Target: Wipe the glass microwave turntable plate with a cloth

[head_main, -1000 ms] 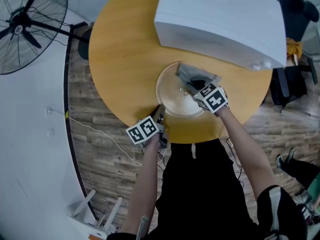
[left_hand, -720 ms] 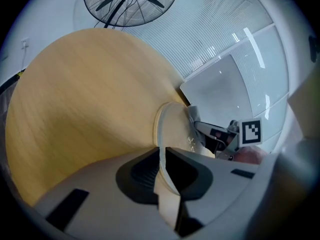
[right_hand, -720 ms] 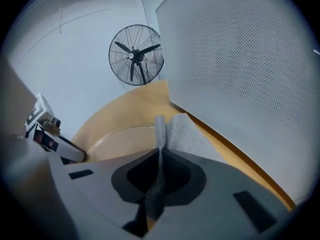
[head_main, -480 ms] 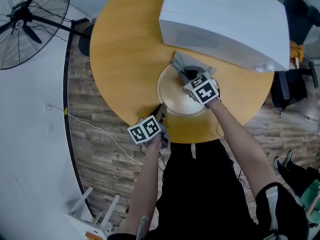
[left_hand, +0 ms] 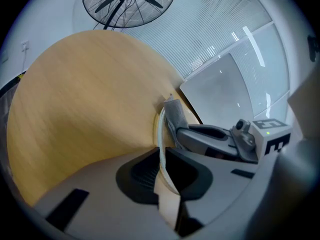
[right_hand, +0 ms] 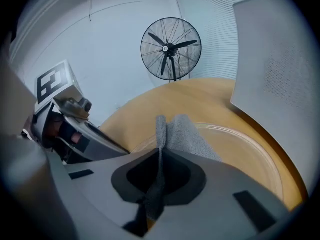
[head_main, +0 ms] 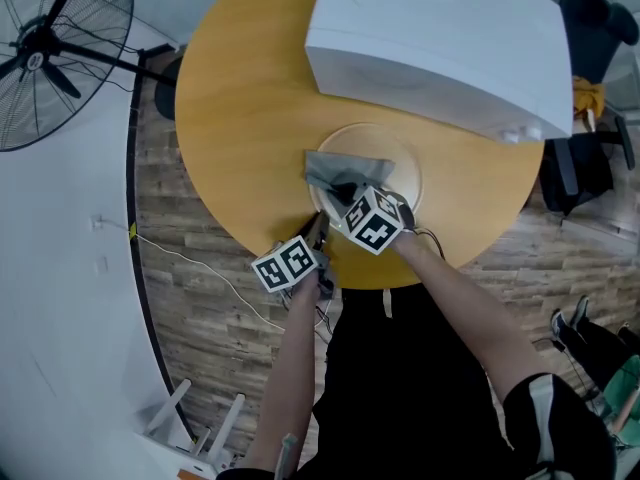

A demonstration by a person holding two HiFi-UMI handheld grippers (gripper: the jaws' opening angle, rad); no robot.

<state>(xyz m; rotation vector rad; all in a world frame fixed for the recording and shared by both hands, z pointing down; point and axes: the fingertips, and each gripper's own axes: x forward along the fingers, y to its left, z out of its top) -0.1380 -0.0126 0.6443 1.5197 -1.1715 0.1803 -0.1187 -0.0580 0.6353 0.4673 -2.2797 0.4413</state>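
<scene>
The clear glass turntable plate (head_main: 398, 163) lies flat on the round wooden table (head_main: 240, 118), in front of the white microwave (head_main: 440, 38). My left gripper (head_main: 318, 236) is shut on the plate's near-left rim (left_hand: 161, 134), which runs between its jaws. My right gripper (head_main: 345, 196) is shut on a grey cloth (head_main: 345, 170) and presses it onto the left part of the plate. In the right gripper view the cloth (right_hand: 182, 134) hangs out of the jaws over the plate (right_hand: 240, 151).
A black standing fan (head_main: 50, 43) stands on the floor left of the table. A cable (head_main: 200, 263) runs across the wood floor near the table's front edge. A dark chair with bags (head_main: 590, 88) is at the right.
My right gripper has swept the cloth from the plate's far right side across to its near left, close to the left gripper. The left gripper has stayed on the rim.
</scene>
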